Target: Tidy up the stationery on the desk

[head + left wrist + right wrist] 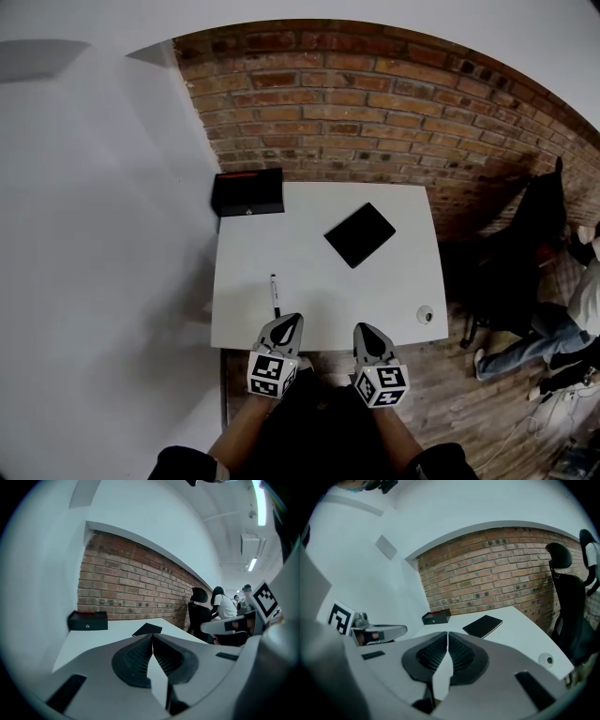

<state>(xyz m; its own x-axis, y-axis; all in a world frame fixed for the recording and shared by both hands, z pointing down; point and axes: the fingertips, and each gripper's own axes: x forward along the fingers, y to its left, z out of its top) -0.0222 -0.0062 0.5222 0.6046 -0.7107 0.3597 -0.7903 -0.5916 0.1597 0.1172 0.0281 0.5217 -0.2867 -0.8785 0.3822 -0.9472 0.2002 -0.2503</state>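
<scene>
Stationery lies spread over the white desk (pixel 319 300) in your head view: a pen (pixel 275 294) near the front edge at 7 o'clock from the desk's middle, a black notebook (pixel 360 234) lying askew at 1 o'clock, and a black box (pixel 248 192) on the far left corner at 11 o'clock. A small round fitting (pixel 426 315) sits at 4 o'clock by the right edge. Your left gripper (pixel 292 322) hangs over the front edge with the pen just beyond its tip at 11 o'clock, not touching it. Your right gripper (pixel 366 329) is beside it, level with it. In your left gripper view the jaws are pressed together at the tips with nothing between them (pixel 152 635); the box (pixel 87 620) shows at 10 o'clock and the notebook (pixel 147 629) straight ahead at 12. In your right gripper view the jaws (pixel 447 633) are likewise closed and empty. The box (pixel 436 617) is at 12 o'clock, the notebook (pixel 483 626) at 1 o'clock and the round fitting (pixel 545 659) at 3 o'clock.
</scene>
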